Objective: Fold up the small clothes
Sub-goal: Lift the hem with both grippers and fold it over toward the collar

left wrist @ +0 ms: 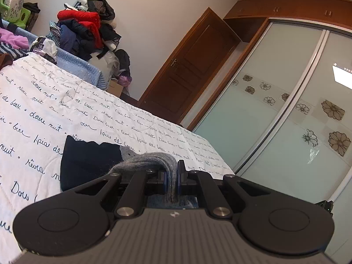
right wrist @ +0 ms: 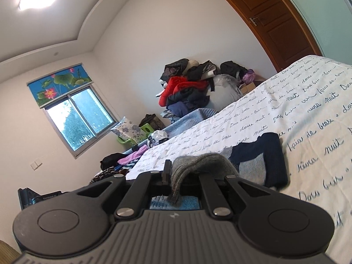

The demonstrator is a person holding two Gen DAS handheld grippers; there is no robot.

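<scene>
Printed bedsheet [left wrist: 66, 101] bears one knit garment [left wrist: 88, 162], pinched by two tools.

The right gripper [right wrist: 173, 176] pinches a fold of grey knit garment [right wrist: 198, 165], its jaws closed on the fabric, which drapes over the fingers. Beyond it the garment's navy part [right wrist: 272, 158] lies on a white bedspread [right wrist: 308, 114] printed with script. A heap of clothes [right wrist: 187, 88] sits by the far wall, beside a window [right wrist: 77, 118].
</scene>
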